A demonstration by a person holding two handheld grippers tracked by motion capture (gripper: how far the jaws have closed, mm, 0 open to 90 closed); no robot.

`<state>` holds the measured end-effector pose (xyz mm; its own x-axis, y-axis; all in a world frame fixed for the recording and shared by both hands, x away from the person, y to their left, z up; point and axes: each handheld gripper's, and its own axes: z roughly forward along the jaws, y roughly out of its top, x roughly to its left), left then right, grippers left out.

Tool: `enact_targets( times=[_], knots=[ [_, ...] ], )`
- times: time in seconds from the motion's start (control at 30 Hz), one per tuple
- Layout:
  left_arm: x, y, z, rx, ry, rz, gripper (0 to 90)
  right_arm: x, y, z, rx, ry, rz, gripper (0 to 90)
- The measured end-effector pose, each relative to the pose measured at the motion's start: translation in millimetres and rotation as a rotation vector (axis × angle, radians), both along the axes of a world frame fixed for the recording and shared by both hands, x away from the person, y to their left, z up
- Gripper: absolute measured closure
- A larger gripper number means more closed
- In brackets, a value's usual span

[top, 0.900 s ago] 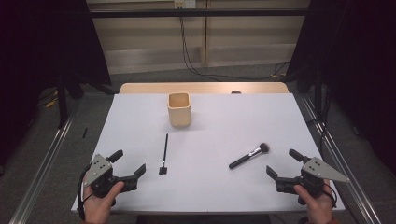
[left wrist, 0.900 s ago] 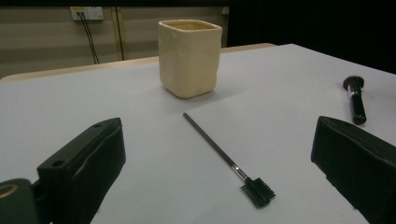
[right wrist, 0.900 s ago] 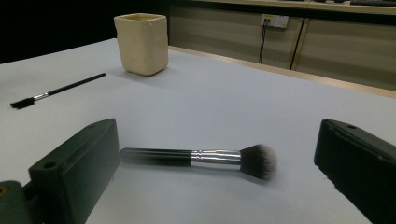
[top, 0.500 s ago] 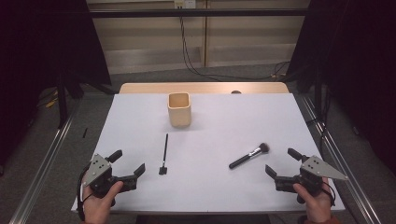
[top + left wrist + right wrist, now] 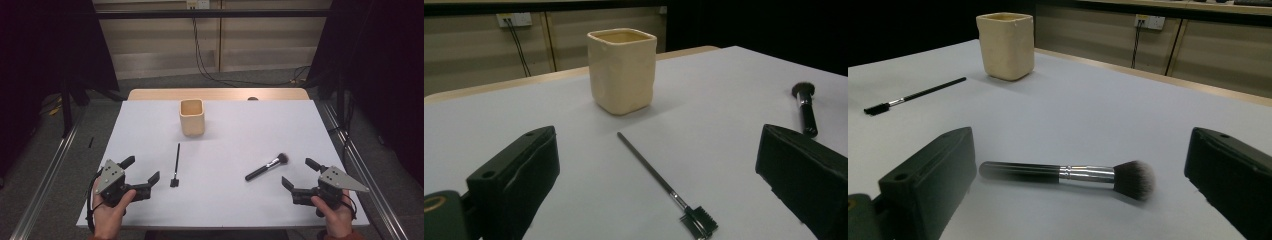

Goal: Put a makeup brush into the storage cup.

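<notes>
Resting low at the desk's (image 5: 150, 120) near edge, 2 hands | left claw (image 5: 141, 170) wide, empty, facing 1 thin brush (image 5: 176, 164) | right claw (image 5: 301, 174) wide, empty, facing 1 powder brush (image 5: 267, 167) | 1 cup (image 5: 192, 117) behind.

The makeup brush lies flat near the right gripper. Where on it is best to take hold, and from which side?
Probably the black handle of the makeup brush, not the soft bristles. It lies flat on the table, so the open right gripper should come down from above, its jaws across the handle near the metal collar, where the brush likely balances.
</notes>
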<state>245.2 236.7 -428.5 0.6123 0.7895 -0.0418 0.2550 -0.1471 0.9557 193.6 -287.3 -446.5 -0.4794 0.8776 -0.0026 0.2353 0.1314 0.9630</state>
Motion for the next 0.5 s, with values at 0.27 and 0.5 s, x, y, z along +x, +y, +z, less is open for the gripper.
enact_targets(
  times=[0.27,0.5],
  knots=[
    [14.1,-11.4,-1.5,0.023,0.001,-0.018,3.9,-0.8,0.1,-0.1,0.005,0.004,-0.001,0.1],
    [29.2,-19.8,7.0,0.018,-0.012,-0.016,3.9,-0.4,0.2,-0.9,-0.01,0.014,0.001,0.1]
  ],
)
